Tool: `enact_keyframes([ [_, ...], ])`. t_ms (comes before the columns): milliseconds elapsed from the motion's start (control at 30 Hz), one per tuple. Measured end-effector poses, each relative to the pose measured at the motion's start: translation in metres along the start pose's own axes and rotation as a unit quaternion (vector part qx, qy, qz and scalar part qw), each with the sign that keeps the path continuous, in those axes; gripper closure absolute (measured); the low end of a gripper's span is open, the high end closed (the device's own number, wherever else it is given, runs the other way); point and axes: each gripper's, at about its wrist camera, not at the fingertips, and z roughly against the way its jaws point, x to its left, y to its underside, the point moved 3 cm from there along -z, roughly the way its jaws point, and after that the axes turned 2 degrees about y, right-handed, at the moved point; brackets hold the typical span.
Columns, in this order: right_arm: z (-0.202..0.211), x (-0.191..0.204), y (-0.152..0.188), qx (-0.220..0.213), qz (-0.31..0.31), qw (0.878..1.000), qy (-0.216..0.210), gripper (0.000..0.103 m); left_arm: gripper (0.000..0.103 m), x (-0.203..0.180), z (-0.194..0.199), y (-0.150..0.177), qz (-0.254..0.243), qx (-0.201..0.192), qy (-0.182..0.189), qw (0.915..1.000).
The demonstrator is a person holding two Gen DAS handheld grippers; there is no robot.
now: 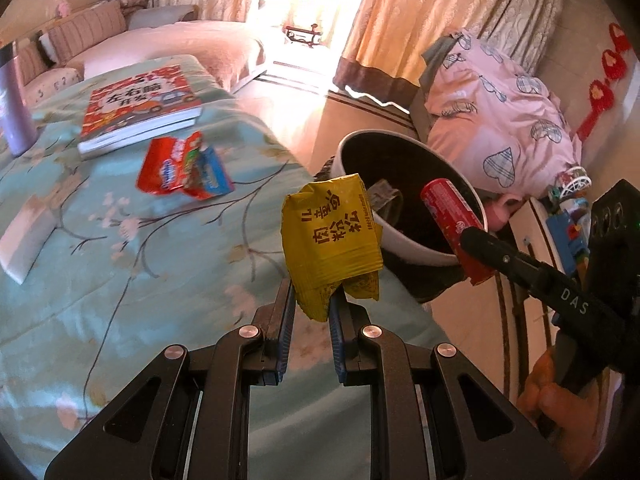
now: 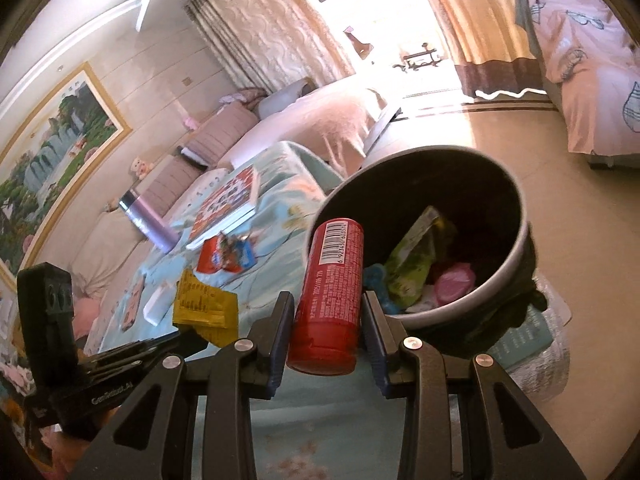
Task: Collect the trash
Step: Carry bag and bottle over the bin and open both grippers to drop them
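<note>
The left gripper (image 1: 312,300) is closed tight on the lower edge of a yellow snack packet (image 1: 332,236), which stands up from the jaws above the bed (image 1: 160,280) with its light green flowered cover. The right gripper (image 2: 328,320) is closed on a red can (image 2: 332,292), one pad on each side of it; the can is tilted, with the barcode end pointing up toward the trash bin (image 2: 516,248). In the left wrist view the can reaches over the white rim of the bin. The bin is just beside the bed edge, dark inside, and it already holds a green packet (image 2: 416,264) and something pink (image 2: 456,280). On the bed, a red and blue wrapper (image 1: 184,168) lies near a book (image 1: 140,108) with a red cover. A purple bottle (image 1: 16,116) stands farther to the left, and a white flat thing (image 1: 24,240) lies at the left edge. A hand (image 1: 556,396) is seen under the right gripper.
</note>
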Motion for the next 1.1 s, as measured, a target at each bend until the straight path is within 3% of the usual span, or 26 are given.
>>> enact_keyframes([
  [633, -0.010, -0.041, -0.034, -0.009, -0.009, 0.999, 0.036, 0.068, 0.088, -0.050, -0.045, -0.043, -0.035, 0.023, 0.024, 0.9988],
  [1100, -0.024, -0.056, -0.049, -0.001, -0.009, 0.999, 0.050, 0.068, 0.087, -0.063, -0.074, -0.054, -0.044, 0.049, 0.023, 0.9975],
])
